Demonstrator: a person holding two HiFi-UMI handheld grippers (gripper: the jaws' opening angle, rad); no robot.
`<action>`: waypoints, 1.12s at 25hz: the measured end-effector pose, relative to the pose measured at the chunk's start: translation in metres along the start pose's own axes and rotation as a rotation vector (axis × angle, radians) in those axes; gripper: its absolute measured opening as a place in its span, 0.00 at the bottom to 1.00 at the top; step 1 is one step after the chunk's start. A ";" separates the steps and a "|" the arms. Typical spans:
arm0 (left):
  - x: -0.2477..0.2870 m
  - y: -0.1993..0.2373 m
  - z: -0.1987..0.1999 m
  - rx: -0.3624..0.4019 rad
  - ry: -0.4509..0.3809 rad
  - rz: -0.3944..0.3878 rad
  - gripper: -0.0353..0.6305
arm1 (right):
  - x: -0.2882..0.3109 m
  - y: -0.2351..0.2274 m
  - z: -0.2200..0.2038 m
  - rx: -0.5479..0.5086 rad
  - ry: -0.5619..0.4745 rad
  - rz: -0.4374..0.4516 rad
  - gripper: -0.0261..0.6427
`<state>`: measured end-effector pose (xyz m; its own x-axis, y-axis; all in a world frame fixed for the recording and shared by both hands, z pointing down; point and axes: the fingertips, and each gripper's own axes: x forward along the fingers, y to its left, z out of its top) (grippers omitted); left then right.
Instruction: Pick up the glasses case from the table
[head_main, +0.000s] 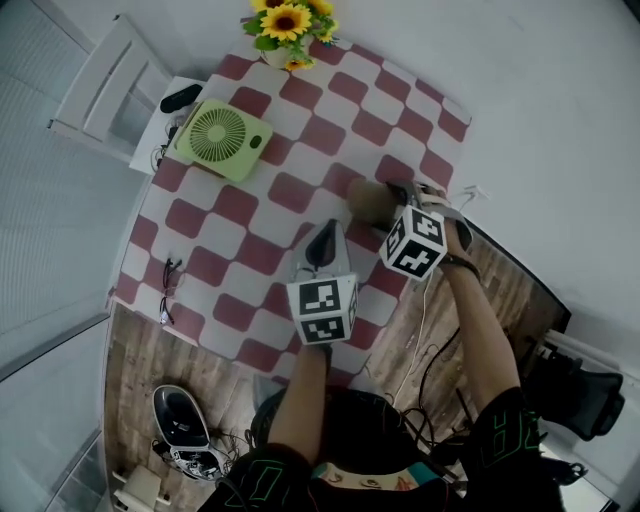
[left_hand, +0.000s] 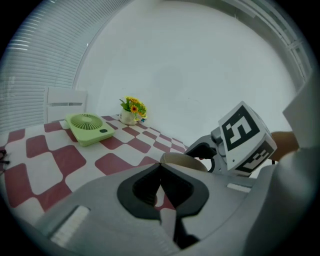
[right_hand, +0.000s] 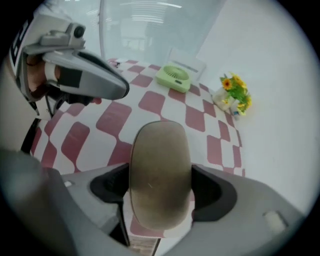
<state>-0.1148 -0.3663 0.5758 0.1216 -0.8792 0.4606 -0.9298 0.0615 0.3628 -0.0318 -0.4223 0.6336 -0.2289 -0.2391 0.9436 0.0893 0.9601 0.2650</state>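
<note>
- The table (head_main: 268, 152) has a red and white checked cloth on it. It stands on a wood floor (head_main: 135, 350) next to a white wall (left_hand: 200, 65).
- A green fan (head_main: 222, 138), yellow flowers (head_main: 290, 22) and a pair of glasses (head_main: 168, 290) sit on the cloth. A white chair (head_main: 112, 90) stands by the table, and a shoe (head_main: 182, 425) lies on the floor.
- The tan glasses case (right_hand: 159, 150) lies flat on the cloth, near the table's right edge.
- Its long side runs from the near table edge toward the middle of the table, in line with your right jaws.
- Your right gripper (right_hand: 160, 184) points down, and its jaws are wide apart with one on each side of the case.
- Your left gripper (left_hand: 159, 170) is pinched together and holds nothing.
</note>
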 end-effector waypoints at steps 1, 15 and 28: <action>-0.004 0.001 0.001 -0.001 -0.007 0.005 0.07 | -0.007 -0.002 0.001 0.041 -0.028 -0.021 0.61; -0.082 -0.022 0.052 0.066 -0.228 0.058 0.06 | -0.137 0.004 0.001 0.464 -0.439 -0.209 0.61; -0.143 -0.100 0.096 0.222 -0.361 -0.007 0.06 | -0.272 0.005 -0.026 0.783 -0.809 -0.446 0.61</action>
<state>-0.0723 -0.2921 0.3952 0.0358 -0.9908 0.1307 -0.9864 -0.0141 0.1635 0.0565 -0.3564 0.3831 -0.6551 -0.6803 0.3286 -0.6986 0.7111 0.0794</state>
